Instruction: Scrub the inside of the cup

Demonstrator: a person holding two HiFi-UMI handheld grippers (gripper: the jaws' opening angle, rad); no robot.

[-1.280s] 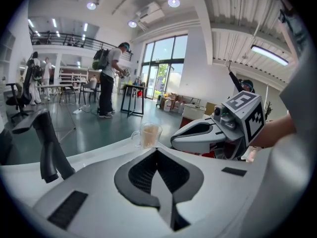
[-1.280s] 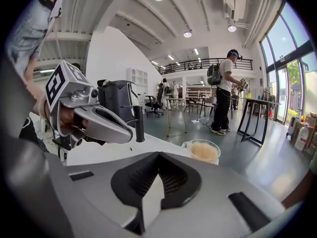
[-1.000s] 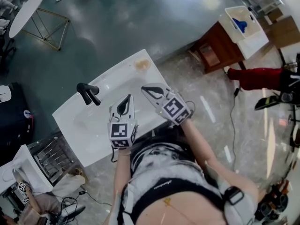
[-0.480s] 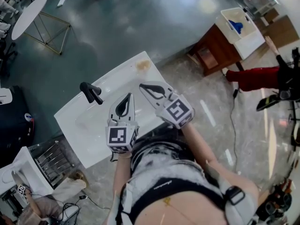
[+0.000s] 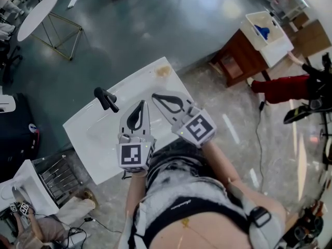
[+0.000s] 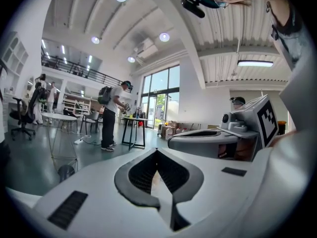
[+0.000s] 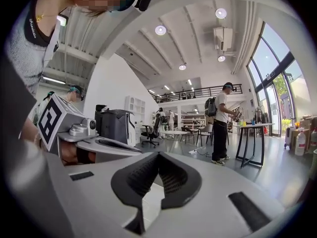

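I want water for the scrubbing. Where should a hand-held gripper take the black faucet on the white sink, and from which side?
Probably the faucet by its raised bar-like top, jaws across its narrow width, coming from the basin side of the sink, where the shut left hand-held gripper is nearest. Its exact lever shape is too small to tell.

Head view looks steeply down on the sink [image 5: 83, 134]; above it, left gripper [image 5: 141, 106] and right gripper [image 5: 157, 96] cameras face outward, sharing a standing person [image 6: 111, 115].

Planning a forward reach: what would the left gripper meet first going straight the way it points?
Nothing near, seemingly: the left gripper points level over the sink, faucet left of its line; depth unclear.
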